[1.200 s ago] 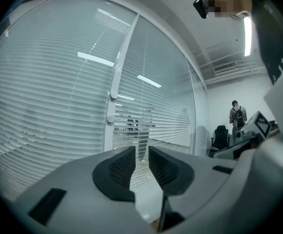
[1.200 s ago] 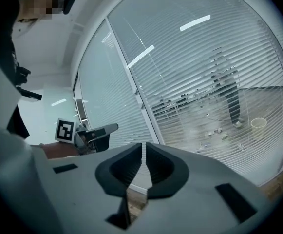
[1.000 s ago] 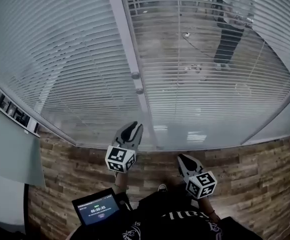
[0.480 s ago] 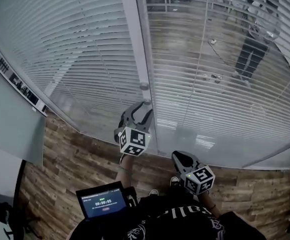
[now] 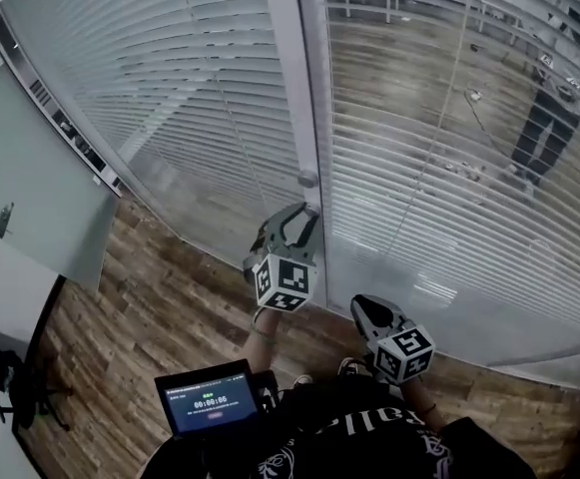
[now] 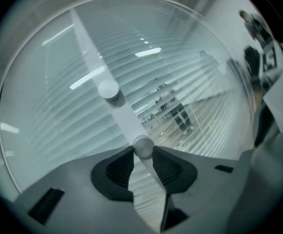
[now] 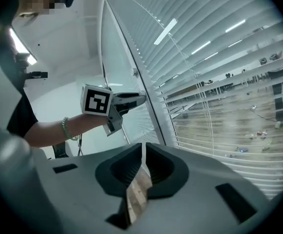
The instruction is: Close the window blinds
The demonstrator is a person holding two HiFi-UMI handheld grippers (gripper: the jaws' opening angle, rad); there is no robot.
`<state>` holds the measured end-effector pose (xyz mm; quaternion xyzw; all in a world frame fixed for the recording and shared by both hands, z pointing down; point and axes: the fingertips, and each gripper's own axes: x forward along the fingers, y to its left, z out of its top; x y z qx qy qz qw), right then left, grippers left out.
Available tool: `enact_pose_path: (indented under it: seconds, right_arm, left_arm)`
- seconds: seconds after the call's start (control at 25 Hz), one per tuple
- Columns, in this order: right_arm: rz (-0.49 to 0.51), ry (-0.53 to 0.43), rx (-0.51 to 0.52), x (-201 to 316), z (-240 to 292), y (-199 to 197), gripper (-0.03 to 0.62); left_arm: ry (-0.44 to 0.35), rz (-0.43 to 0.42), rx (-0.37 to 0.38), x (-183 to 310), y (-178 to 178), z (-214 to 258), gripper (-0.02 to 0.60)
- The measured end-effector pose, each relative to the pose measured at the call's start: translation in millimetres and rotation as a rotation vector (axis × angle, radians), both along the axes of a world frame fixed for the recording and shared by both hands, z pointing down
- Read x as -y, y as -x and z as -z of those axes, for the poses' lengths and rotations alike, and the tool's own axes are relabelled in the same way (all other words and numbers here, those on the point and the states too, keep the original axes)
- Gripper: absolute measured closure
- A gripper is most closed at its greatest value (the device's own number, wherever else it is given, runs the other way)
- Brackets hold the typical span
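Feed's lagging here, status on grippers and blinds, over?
Left gripper jaws just closing on lower round silver knob. Right gripper shut, empty. White slatted blinds see-through, not closed. Nothing in the way.

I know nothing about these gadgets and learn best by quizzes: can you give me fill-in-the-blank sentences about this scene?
The window post carries ___ round knobs. The left gripper pinches the ___ knob. The right gripper holds ___.
Missing: two; lower; nothing.
The left gripper's jaws have just been closing, the lower knob between them.
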<state>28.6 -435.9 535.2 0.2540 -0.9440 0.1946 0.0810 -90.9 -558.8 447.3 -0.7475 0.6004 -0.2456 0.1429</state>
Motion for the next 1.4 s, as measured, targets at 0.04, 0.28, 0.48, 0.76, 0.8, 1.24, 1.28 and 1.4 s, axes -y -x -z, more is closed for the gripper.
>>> enact_pose_path:
  seconds: [0.04,0.28,0.48,0.76,0.8,1.24,1.28,1.4]
  right_arm:
    - [0.015,0.007,0.008,-2,-2,3,0.576]
    - [0.067,0.053,0.041,-3,-11,17,0.575]
    - [0.055,0.057,0.041,9,-8,14,0.576]
    - [-0.003,0.068,0.032,19,-15,-1,0.575]
    - [-0.012,0.072,0.03,20,-17,-2,0.576]
    - [-0.061,0.088,0.03,26,-22,0,0.575]
    - [-0.061,0.089,0.029,25,-22,0,0.576]
    - [-0.067,0.087,0.025,23,-22,-2,0.576]
  left_arm:
    - [0.016,0.009,-0.171,-3,-1,0,0.457]
    - [0.095,-0.022,-1.121,-5,1,5,0.459]
    - [0.077,-0.115,-1.488,-2,2,16,0.457]
    - [-0.04,-0.012,0.075,-7,1,16,0.425]
    - [-0.027,-0.04,0.246,-5,-3,11,0.425]
    - [0.076,-0.06,-1.107,1,6,13,0.456]
    - [0.087,-0.084,-1.349,1,6,14,0.456]
    - [0.081,-0.106,-1.51,1,3,16,0.456]
